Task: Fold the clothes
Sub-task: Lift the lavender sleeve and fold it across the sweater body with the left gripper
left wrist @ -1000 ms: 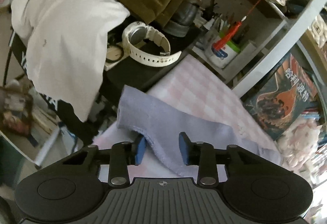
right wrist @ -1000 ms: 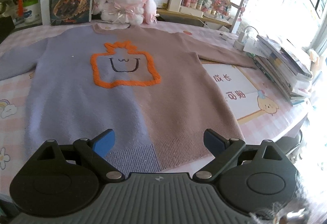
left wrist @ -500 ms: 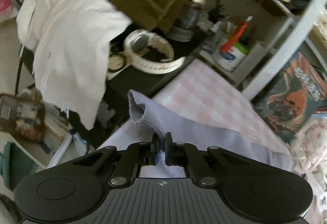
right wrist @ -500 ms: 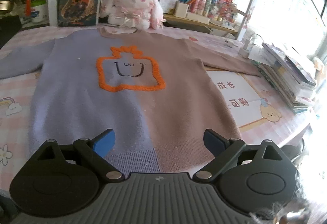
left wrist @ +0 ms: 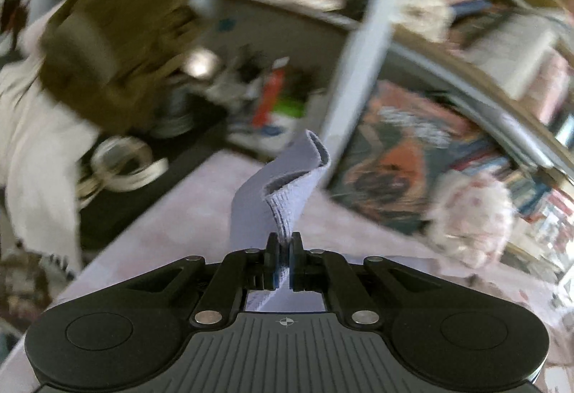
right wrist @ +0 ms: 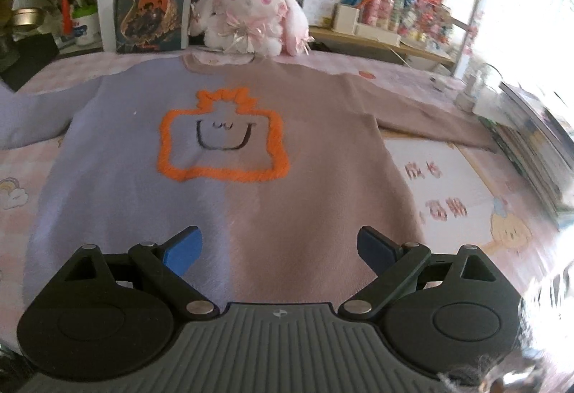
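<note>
A sweater (right wrist: 229, 156), lilac on the left half and dusty pink on the right, lies flat and face up on the pink checked table, with an orange outlined smiling shape on the chest. My left gripper (left wrist: 285, 246) is shut on the lilac sleeve cuff (left wrist: 287, 185) and holds it lifted above the table; the cuff stands up past the fingertips. My right gripper (right wrist: 278, 247) is wide open and empty, hovering over the sweater's lower hem. The lilac sleeve (right wrist: 25, 120) runs off to the left in the right wrist view.
A plush rabbit (right wrist: 251, 23) and a book (right wrist: 154, 1) stand at the sweater's collar, below bookshelves. A printed sheet (right wrist: 448, 185) and stacked books (right wrist: 531, 131) lie at the right. White and brown clothes (left wrist: 89, 62) and a white watch (left wrist: 122, 167) sit beyond the table's left end.
My left gripper closed on the sleeve cuff, then lifted it and swung right; its view is now blurred. My right gripper stayed open and moved slightly forward over the sweater.
</note>
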`<action>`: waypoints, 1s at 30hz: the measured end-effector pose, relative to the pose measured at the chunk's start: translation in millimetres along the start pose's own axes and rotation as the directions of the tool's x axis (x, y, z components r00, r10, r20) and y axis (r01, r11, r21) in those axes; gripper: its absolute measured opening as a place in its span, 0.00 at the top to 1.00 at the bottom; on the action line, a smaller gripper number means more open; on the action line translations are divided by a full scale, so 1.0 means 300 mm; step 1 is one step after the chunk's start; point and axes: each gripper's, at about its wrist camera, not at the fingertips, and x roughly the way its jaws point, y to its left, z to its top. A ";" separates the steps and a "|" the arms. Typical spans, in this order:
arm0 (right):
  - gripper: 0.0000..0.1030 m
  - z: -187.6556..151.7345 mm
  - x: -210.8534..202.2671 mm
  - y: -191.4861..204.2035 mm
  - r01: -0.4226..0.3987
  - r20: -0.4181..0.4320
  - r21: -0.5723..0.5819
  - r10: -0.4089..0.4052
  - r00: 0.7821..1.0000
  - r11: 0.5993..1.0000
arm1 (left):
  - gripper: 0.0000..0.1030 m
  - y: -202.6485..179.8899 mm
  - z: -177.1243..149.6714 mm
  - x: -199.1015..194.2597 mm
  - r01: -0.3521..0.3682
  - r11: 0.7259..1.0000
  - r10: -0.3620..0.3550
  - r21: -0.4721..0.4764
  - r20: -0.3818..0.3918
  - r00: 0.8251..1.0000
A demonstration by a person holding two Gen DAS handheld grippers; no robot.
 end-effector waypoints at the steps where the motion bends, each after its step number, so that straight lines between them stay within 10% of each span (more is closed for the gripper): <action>1: 0.09 0.007 0.011 -0.026 -0.016 0.006 -0.019 0.016 1.000 1.000 | 0.97 -0.058 -0.002 -0.009 0.007 1.000 -0.007 0.020 0.010 1.000; 15: 0.10 0.090 0.148 -0.459 -0.297 -0.046 -0.077 0.294 0.955 0.952 | 0.97 -0.781 -0.131 0.080 0.036 0.971 -0.034 0.235 -0.016 0.999; 30: 0.10 0.079 0.203 -0.643 -0.338 -0.079 -0.078 0.332 0.940 0.938 | 0.97 -1.042 -0.338 0.230 0.002 0.928 0.041 0.373 -0.108 0.993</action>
